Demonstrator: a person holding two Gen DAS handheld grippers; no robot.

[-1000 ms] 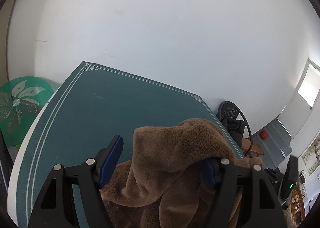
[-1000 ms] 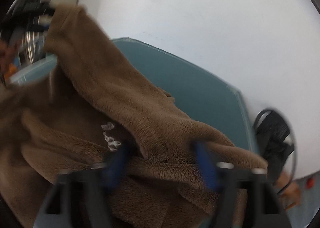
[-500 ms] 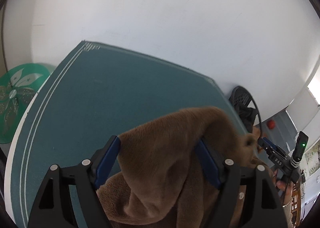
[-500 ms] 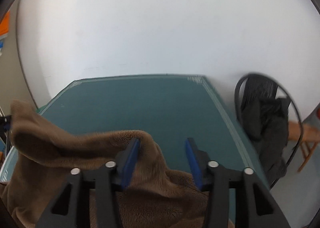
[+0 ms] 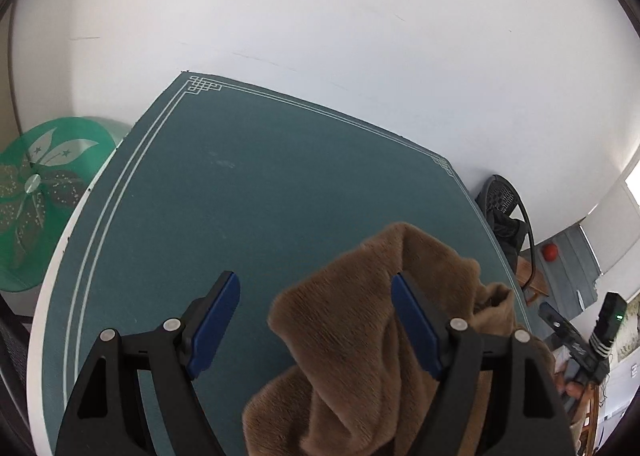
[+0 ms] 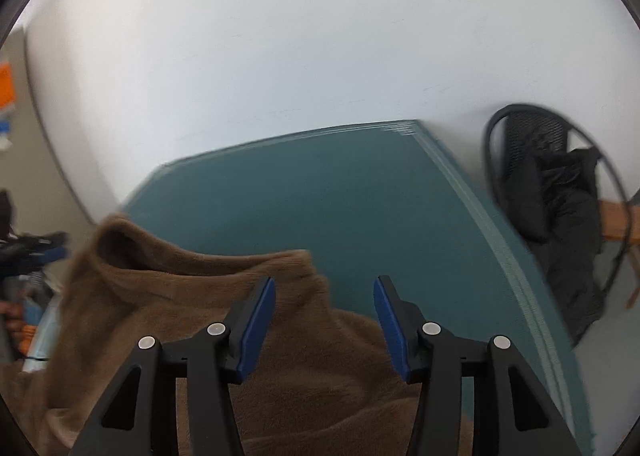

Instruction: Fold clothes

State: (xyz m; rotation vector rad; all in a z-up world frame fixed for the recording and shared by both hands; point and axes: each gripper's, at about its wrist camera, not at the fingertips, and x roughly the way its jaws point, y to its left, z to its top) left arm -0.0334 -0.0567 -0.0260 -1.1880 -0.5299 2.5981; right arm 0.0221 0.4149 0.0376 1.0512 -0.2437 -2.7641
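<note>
Garment: a brown fleece garment (image 5: 372, 340) is seen heaped on the near part of the green table mat (image 5: 256, 192); in the right wrist view the same fleece (image 6: 192, 296) is spread over the mat's near left part.
Left gripper: the left gripper (image 5: 316, 316) is held wide apart; a raised fold of fleece stands between the blue pads and drapes over the right pad (image 5: 416, 332), and nothing is pinched.
Right gripper: the right gripper (image 6: 324, 316) is held apart above the fleece edge; the left pad (image 6: 256, 328) lies against the cloth, and no grasp is seen.
Hidden: the garment's lower part is cut off at the bottom of both views and partly covered by the gripper frames; its type cannot be told. The right wrist view is blurred at the mat edges.
Change: half a second ago the fleece filled the whole gap of the left gripper; now bare mat is seen beside the left pad. The right gripper's gap has widened.
Writing: none can be read; a corner knot pattern (image 5: 204, 85) is printed on the mat.
Surroundings: a green fan-shaped panel (image 5: 44, 184) is seen left of the mat, a dark chair (image 6: 552, 192) right of it.
</note>
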